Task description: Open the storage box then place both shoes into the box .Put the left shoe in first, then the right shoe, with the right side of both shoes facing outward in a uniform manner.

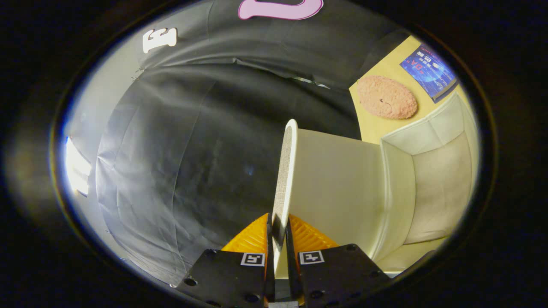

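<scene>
Gripper (pixel 278 231) fingers clamped on the box lid (pixel 334 184) edge, lid raised, open storage box (pixel 441 188) beside it, round pad (pixel 386 97) beyond the box

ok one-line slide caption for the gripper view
Gripper fingers shut on the storage box lid, swung up over the open box.
</scene>
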